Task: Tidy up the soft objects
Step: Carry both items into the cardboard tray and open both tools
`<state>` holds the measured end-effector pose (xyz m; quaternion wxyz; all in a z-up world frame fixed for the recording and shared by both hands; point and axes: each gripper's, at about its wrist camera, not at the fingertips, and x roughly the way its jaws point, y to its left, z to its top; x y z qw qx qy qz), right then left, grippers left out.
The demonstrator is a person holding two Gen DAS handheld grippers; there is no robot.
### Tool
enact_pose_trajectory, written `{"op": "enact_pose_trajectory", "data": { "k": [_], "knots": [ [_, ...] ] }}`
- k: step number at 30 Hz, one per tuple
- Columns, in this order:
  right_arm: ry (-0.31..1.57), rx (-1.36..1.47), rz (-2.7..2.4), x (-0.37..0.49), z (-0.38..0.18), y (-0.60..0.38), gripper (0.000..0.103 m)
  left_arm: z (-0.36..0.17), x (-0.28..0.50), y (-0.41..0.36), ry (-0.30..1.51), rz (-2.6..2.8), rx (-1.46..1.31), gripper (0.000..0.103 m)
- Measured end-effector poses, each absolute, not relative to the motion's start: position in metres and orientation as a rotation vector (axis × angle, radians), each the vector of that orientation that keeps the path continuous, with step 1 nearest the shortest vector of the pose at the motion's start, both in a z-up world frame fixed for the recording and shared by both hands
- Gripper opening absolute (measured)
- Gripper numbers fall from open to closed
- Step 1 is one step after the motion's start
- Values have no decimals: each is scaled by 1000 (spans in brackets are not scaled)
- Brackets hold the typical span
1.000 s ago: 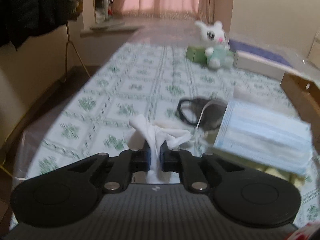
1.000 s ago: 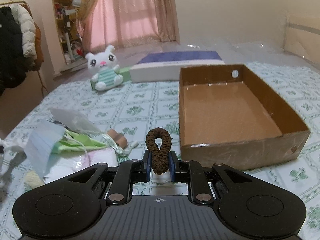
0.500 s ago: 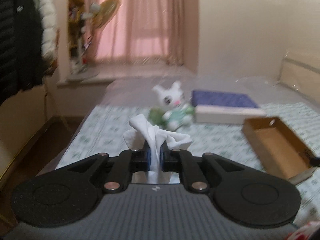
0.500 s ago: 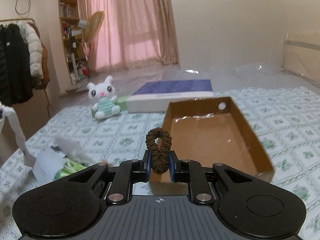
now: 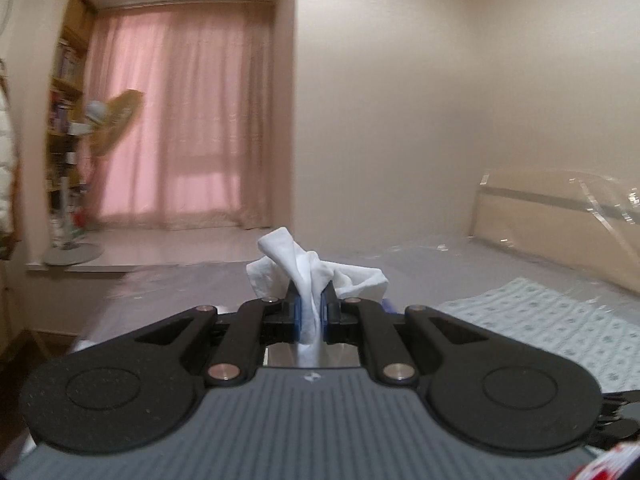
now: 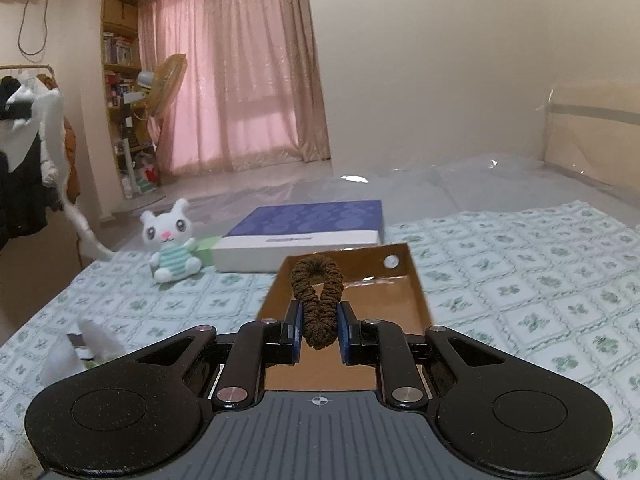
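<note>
Left wrist view: left gripper [image 5: 311, 312] clamped on white cloth [image 5: 316, 276], raised above bed. Right wrist view: right gripper [image 6: 319, 330] pinching brown scrunchie [image 6: 317, 300] over cardboard box [image 6: 404, 292]; plush bunny [image 6: 170, 248] at ten o'clock.

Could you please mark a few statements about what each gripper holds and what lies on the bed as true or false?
1. The left gripper is clamped on a white cloth. True.
2. The right gripper holds a pink ribbon. False: it grips a brown hair scrunchie.
3. The cardboard box lies just beyond the right gripper, and the part of its floor in view is bare. True.
4. The plush rabbit sits inside the cardboard box. False: it sits on the patterned sheet, left of the box.
5. The blue-topped flat box lies beside the plush rabbit. True.
</note>
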<state>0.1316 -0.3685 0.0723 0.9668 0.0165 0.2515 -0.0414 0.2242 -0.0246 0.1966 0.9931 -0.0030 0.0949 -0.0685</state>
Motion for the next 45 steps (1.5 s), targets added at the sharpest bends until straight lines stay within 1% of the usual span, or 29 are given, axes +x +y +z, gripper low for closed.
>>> {"op": "enact_pose_trajectory", "data": {
  "k": [6, 12, 18, 22, 24, 25, 26, 28, 33, 36, 39, 41, 42, 43, 45],
  "knots": [
    [534, 51, -98, 145, 74, -392, 18, 178, 263, -86, 274, -250, -50, 9],
    [576, 68, -103, 153, 64, -411, 18, 138, 302, -136, 400, -333, -86, 9],
    [604, 94, -119, 161, 51, -428, 18, 113, 328, -166, 461, -388, -95, 9],
    [622, 116, -132, 167, 41, -439, 18, 80, 348, -188, 556, -397, -93, 10],
    [631, 123, -138, 170, 35, -443, 18, 57, 359, -195, 629, -401, -80, 12],
    [636, 126, -140, 171, 33, -445, 18, 44, 364, -199, 669, -397, -70, 17],
    [643, 129, -139, 173, 30, -446, 18, 30, 371, -204, 719, -404, -54, 26],
    [657, 132, -140, 177, 25, -449, 18, 6, 379, -212, 786, -398, -22, 34],
    [698, 139, -135, 185, 14, -453, 18, -34, 392, -217, 899, -376, 31, 36],
    [718, 130, -127, 189, 9, -453, 18, -37, 397, -214, 911, -370, 20, 37],
    [732, 119, -127, 196, 3, -453, 18, -36, 396, -213, 902, -365, 38, 41],
    [728, 109, -130, 199, 1, -452, 23, -33, 395, -216, 888, -362, 65, 46],
    [723, 108, -128, 201, 0, -452, 36, -33, 395, -216, 883, -361, 74, 48],
    [714, 110, -122, 203, 0, -452, 53, -32, 395, -217, 879, -360, 77, 50],
    [696, 110, -131, 204, 0, -451, 69, -34, 395, -217, 877, -365, 82, 52]
  ]
}}
